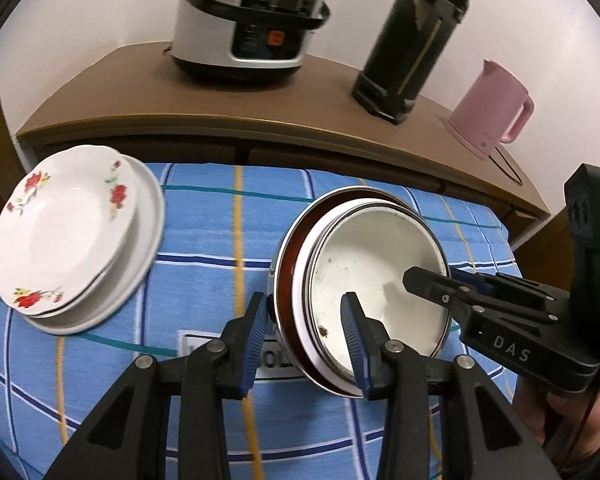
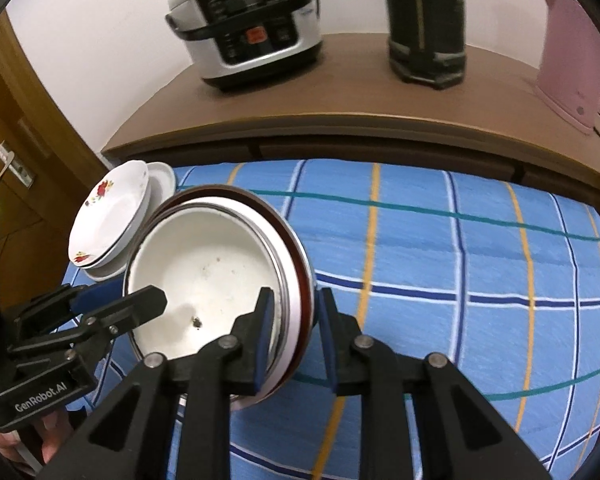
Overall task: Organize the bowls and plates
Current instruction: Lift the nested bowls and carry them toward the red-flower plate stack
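A stack of nested bowls is tilted just above the blue checked cloth (image 1: pixel 220 220): a white bowl (image 1: pixel 372 264) (image 2: pixel 212 264) sits inside a dark red bowl (image 1: pixel 285 280) with a metal rim. My left gripper (image 1: pixel 306 344) is shut on the stack's left rim, one pad inside and one outside. My right gripper (image 2: pixel 296 340) is shut on the opposite rim; in the left wrist view the right gripper (image 1: pixel 444 280) reaches in from the right. To the left rests a stack of white plates (image 1: pixel 68 240) (image 2: pixel 112 216) with red flowers, on a larger white plate.
Behind the cloth runs a brown cabinet top (image 1: pixel 220 100) with a rice cooker (image 1: pixel 252 20), a black thermos (image 1: pixel 416 40) and a pink kettle (image 1: pixel 492 108). A wooden door (image 2: pixel 12 160) is at the far left. A person's hand (image 1: pixel 572 420) holds the right gripper.
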### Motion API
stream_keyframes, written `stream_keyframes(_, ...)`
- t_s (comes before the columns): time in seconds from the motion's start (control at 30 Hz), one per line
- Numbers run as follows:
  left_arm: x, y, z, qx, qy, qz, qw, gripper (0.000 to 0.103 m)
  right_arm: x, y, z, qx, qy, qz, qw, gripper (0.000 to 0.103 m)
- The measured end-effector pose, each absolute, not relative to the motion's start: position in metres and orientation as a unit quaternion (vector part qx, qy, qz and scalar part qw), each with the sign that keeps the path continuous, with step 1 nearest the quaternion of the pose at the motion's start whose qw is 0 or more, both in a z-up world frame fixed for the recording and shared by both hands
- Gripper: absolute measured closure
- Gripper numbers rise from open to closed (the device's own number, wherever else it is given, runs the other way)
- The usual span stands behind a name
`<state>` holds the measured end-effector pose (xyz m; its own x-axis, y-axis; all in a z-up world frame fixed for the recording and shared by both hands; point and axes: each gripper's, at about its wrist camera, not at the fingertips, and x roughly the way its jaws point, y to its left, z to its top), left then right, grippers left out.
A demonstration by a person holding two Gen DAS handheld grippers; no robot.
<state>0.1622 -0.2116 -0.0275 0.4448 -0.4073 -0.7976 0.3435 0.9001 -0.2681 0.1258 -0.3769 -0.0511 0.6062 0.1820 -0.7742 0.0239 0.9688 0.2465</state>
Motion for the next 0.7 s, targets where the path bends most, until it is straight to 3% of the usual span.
stream_keyframes(0.7, 0.176, -0.119, -0.015, -0.062, 0.463, -0.164, 0.869, 0.063, 0.173, -0.289, -0.02, 0.063, 0.435, 0.096, 0.893, 0.081)
